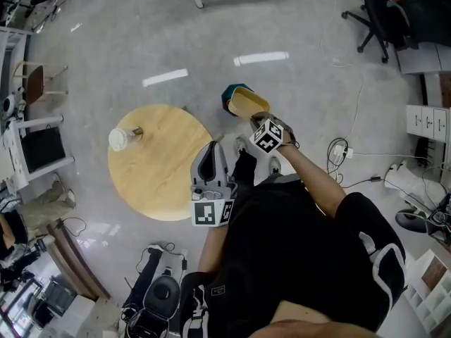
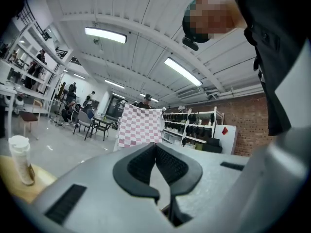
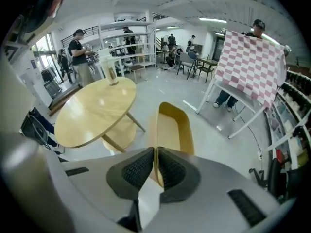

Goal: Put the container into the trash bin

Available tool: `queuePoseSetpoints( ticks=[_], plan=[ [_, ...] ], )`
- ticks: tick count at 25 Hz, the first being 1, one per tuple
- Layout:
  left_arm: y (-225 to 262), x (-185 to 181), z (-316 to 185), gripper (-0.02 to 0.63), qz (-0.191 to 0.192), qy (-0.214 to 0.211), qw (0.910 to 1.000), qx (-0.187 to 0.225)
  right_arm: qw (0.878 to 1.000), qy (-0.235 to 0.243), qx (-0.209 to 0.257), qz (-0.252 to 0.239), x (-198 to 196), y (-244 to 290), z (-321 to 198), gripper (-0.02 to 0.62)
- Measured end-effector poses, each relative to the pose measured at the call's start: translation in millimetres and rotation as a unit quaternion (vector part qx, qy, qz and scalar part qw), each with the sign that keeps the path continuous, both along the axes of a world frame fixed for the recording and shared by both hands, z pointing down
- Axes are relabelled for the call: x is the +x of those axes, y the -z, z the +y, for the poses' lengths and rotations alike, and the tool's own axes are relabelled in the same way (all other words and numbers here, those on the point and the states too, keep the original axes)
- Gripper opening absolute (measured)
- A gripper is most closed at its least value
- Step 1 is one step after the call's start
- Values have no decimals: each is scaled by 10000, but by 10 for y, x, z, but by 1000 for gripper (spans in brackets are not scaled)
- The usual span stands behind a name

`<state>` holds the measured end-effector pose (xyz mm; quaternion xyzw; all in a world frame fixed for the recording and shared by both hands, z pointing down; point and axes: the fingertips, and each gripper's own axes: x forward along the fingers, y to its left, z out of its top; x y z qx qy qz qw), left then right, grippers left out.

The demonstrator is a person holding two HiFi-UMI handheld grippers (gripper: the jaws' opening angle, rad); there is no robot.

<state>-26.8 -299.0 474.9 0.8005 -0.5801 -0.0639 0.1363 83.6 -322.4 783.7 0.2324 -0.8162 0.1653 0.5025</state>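
Close in, holding the left gripper (image 2: 155,147) level by the table (image 1: 158,185) edge, fingers (image 2: 140,166) pressed together on nothing. Beyond, pinching the rim of the yellow container (image 3: 171,130) in the right gripper (image 3: 155,152), over the teal bin (image 1: 228,95) on the floor (image 1: 296,27). Farther left, on the table, a cup (image 1: 121,138).

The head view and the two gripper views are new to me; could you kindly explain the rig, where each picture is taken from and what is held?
There is no robot: a person in black holds a grey two-jaw gripper in each hand. The head view looks down from the person's head; each gripper view looks along that gripper's jaws. The left gripper is shut and empty. The right gripper is shut on the rim of a shallow yellow plastic container, which partly covers a teal trash bin in the head view. On the round pale wooden table stands a clear lidded cup.
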Motion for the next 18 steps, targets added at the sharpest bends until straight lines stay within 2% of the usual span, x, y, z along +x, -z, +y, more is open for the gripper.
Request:
queuePoseSetpoints(
  ticks=[1,2,3,11,18],
  plan=[
    [-38,-42,-15,11,14,15,10000,-39,10000,-49,-24,59,-32,-70,-48,63],
    [-75,-82,-29,11,28,28,10000,-79,9999,-82,-61,125,-60,-139,-84,192],
    [-105,-119,-44,10,38,41,9999,-111,9998,-105,-88,175,-83,-191,-115,234],
    [-166,-246,-126,10,69,117,9997,-181,9993,-248,-179,199,-79,-275,-143,231],
    [-131,-164,-37,11,57,102,9998,-133,9993,-348,-70,136,33,-199,-64,173]
  ],
)
